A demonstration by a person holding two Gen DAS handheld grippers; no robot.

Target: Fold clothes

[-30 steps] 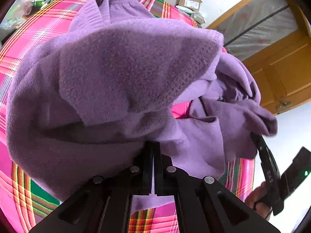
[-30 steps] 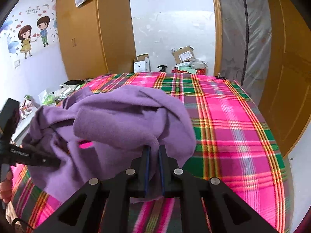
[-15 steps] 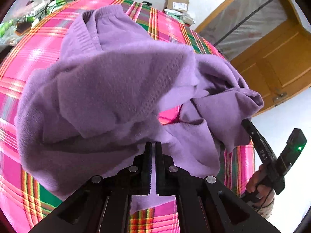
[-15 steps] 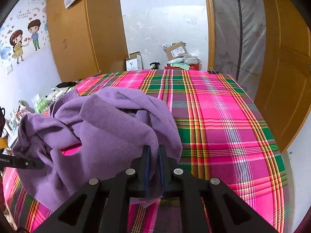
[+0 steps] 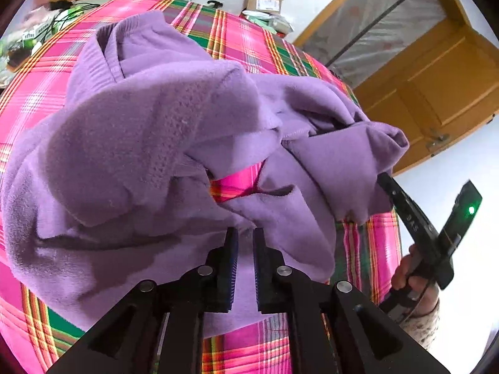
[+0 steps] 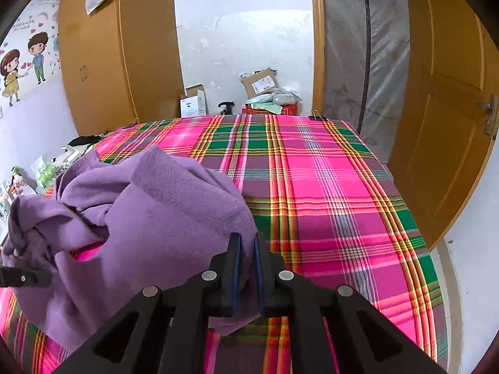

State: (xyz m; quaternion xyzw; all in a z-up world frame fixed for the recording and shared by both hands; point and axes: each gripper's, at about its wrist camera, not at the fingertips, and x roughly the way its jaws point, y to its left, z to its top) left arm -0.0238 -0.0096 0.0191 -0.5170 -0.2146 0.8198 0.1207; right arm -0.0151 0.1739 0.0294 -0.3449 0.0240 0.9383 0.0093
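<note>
Left gripper (image 5: pixel 245 240): its 2 fingers (image 5: pixel 229 268) are opening, a narrow gap between the pads; purple fabric lies in and under the gap, pads not visibly pressing on it. Right gripper (image 6: pixel 246 244): fingers (image 6: pixel 234 275) close together, pinching a fold of the purple sweater (image 6: pixel 149 218), cloth filling the slot between the pads. In the left wrist view the right gripper's black body sticks out from under a bunched corner of the sweater at the right, with a green light lit, held by a hand (image 5: pixel 411 277) in a speckled sleeve.

The sweater (image 5: pixel 131 143) is crumpled in a heap on the near-left part of the plaid bedspread (image 6: pixel 327 193), pink, green and yellow. Ribbed collar toward the far side, a small opening in the middle showing pink cloth underneath. Right half of the bedspread is bare.

Beyond the far edge: cardboard boxes (image 6: pixel 260 82) and packages against a white wall. Wooden wardrobe (image 6: pixel 103 62) far left, cartoon stickers (image 6: pixel 23 62) on the left wall, wooden door (image 6: pixel 452 124) at right beside a plastic-wrapped panel.
</note>
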